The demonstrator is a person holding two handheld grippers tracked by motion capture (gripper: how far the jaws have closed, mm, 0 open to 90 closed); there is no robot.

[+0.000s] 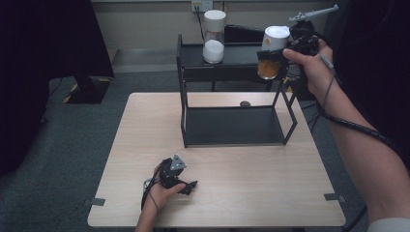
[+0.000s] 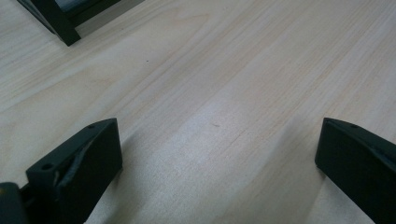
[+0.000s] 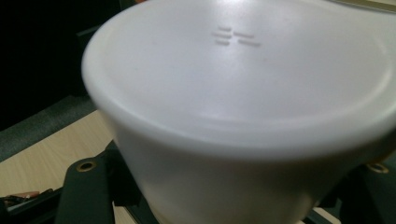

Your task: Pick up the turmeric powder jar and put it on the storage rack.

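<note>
Counter [image 1: 251, 193]: pale wood, carrying a black two-tier rack [image 1: 232, 125].
Right claw [image 1: 278, 55]: clamped on an orange-filled jar [image 1: 271, 53], white lid, held above the rack's right end.
Second jar [image 1: 213, 36]: white contents, upright on top shelf.
Left claw [image 2: 215, 163]: jaws apart, low over the counter.

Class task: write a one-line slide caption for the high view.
Right gripper holds an orange-filled jar beside the black shelf.

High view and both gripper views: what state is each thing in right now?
Clear jar with white lid and orange contents: lidded, clamped in the right gripper, held up by the top shelf, tilted.
Clear jar with white lid and white contents: lidded, upright on the top shelf.
Black two-tier metal rack: standing on the table, lower shelf bare.
Left gripper: open, low over the light wooden table.
</note>
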